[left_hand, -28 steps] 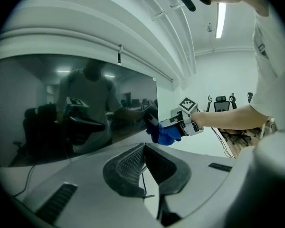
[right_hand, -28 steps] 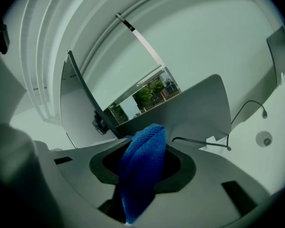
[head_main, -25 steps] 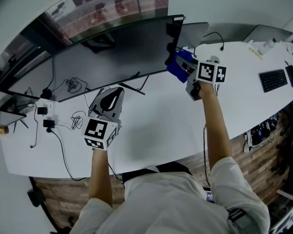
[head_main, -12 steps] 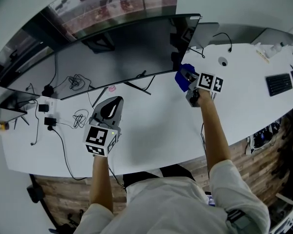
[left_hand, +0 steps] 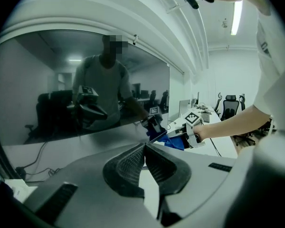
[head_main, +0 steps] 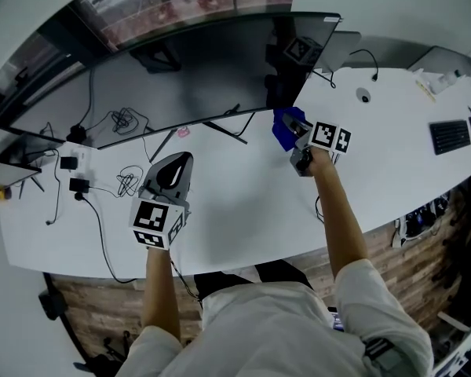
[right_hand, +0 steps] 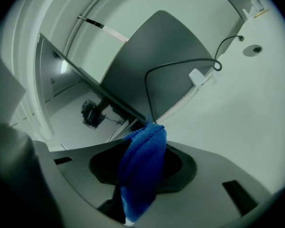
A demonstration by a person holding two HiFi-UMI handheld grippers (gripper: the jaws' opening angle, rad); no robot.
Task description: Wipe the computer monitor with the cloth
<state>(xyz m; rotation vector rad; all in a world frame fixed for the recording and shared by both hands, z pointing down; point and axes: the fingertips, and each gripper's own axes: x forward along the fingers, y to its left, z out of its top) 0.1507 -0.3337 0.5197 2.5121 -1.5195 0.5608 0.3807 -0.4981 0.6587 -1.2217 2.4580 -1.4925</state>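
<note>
The wide curved monitor point(head_main: 180, 77) stands dark along the back of the white desk point(head_main: 243, 203). My right gripper point(head_main: 292, 136) is shut on the blue cloth point(head_main: 285, 126), which hangs just below the monitor's lower right corner. In the right gripper view the cloth point(right_hand: 142, 167) is bunched between the jaws, and the screen's edge point(right_hand: 85, 77) runs off to the left. My left gripper point(head_main: 175, 171) hovers over the desk in front of the screen's middle, jaws closed on nothing. In the left gripper view its jaws point(left_hand: 145, 158) meet, with the screen point(left_hand: 61, 94) and the cloth point(left_hand: 175, 142) beyond.
Tangled cables and power adapters point(head_main: 102, 183) lie on the desk's left part. The monitor's thin stand legs point(head_main: 224, 132) reach forward. A second grey screen point(head_main: 337, 49) with a looped cable stands right of the monitor. A small round puck point(head_main: 364, 96) and a keyboard point(head_main: 451, 136) lie further right.
My right gripper with the cloth has come down and a little nearer, off the monitor's right end. The left gripper has hardly moved.
</note>
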